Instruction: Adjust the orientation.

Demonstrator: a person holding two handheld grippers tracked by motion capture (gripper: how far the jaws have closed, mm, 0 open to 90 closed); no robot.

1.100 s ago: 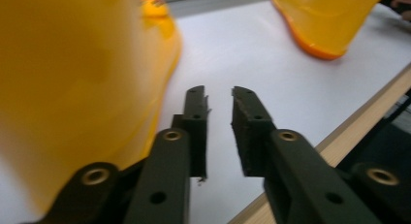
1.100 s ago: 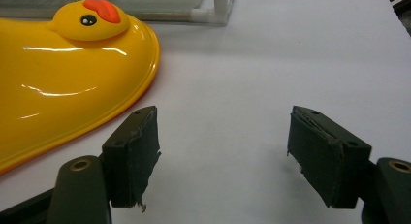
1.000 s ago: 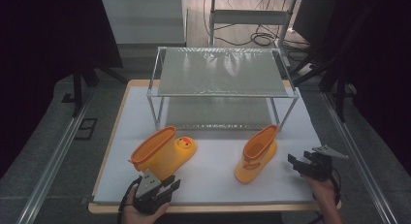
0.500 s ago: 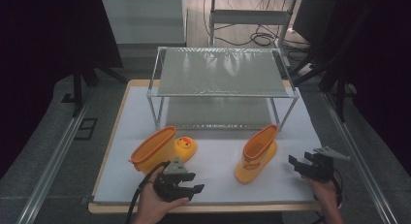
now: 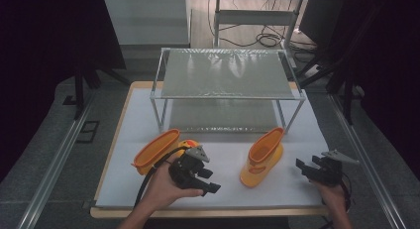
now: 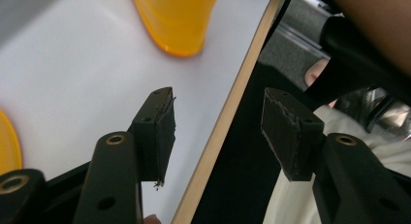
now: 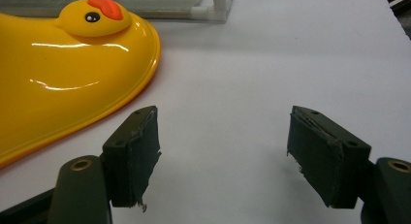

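Two yellow rubber boots sit on the white table top. One boot lies on its side at the left, its duck-face toe pointing right. The other boot stands upright at the right. My left gripper hovers just in front of the lying boot, open, pointing right toward the upright boot. My right gripper is right of the upright boot, open and empty, pointing left. In the right gripper view the gripper faces bare table beside the boot's duck-face toe. The left gripper straddles the table's front edge.
A metal-frame rack with a mesh top shelf and a lower shelf stands across the back of the table. One of its white legs is near the upright boot. The wooden table edge runs along the front, with dark floor beyond.
My left gripper has risen from the front edge and moved right, turning to point toward the upright boot. The right gripper and both boots have stayed put.
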